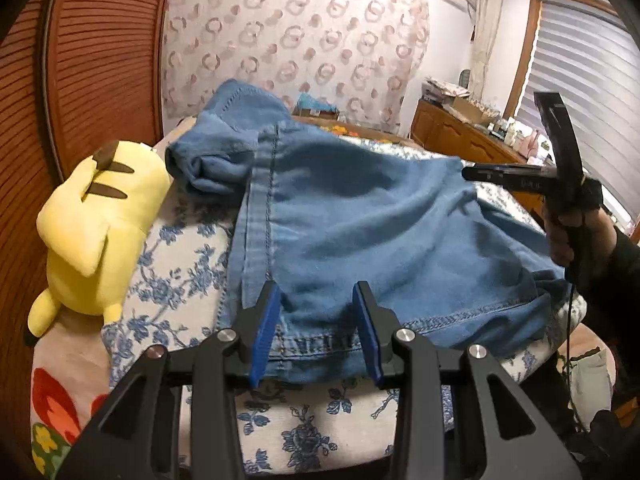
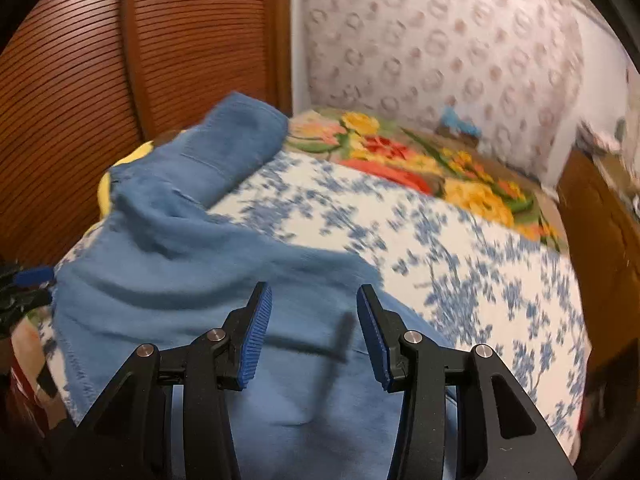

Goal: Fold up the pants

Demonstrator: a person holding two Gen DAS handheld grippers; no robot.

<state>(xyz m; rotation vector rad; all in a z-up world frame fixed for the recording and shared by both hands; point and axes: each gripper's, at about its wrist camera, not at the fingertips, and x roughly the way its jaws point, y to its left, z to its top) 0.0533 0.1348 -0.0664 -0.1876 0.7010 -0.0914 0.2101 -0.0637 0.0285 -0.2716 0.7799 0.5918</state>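
Bed (image 1: 192,248): covered by a white spread with blue floral print; a second cover with large orange, yellow and red flowers (image 2: 460,176) lies at the far end and shows again at the near left corner in the left wrist view.

Pants (image 1: 360,232): blue denim, lying on the spread in a partly folded, rumpled heap; a stitched hem runs along the near edge and 1 end is bunched up toward the far left.

Plush toy (image 1: 92,232): yellow with brown stripes, lying on the bed just left of the pants.

Wardrobe door (image 1: 100,60): reddish-brown, slatted, left of the bed.

Wall (image 1: 300,40): pale paper with a repeated ring pattern, behind the bed.

Wooden dresser (image 1: 460,132): far right, top crowded with small items too small to name.

Window blind (image 1: 580,60): striped, lit, at far right.

Left gripper (image 1: 318,312): jaws apart, blue pads either side of the near hem, not pressing the cloth.

Right gripper (image 2: 314,312): jaws apart above the denim, nothing clamped; view blurred. It also appears at the right of the left wrist view, held in a dark-sleeved hand (image 1: 568,236).
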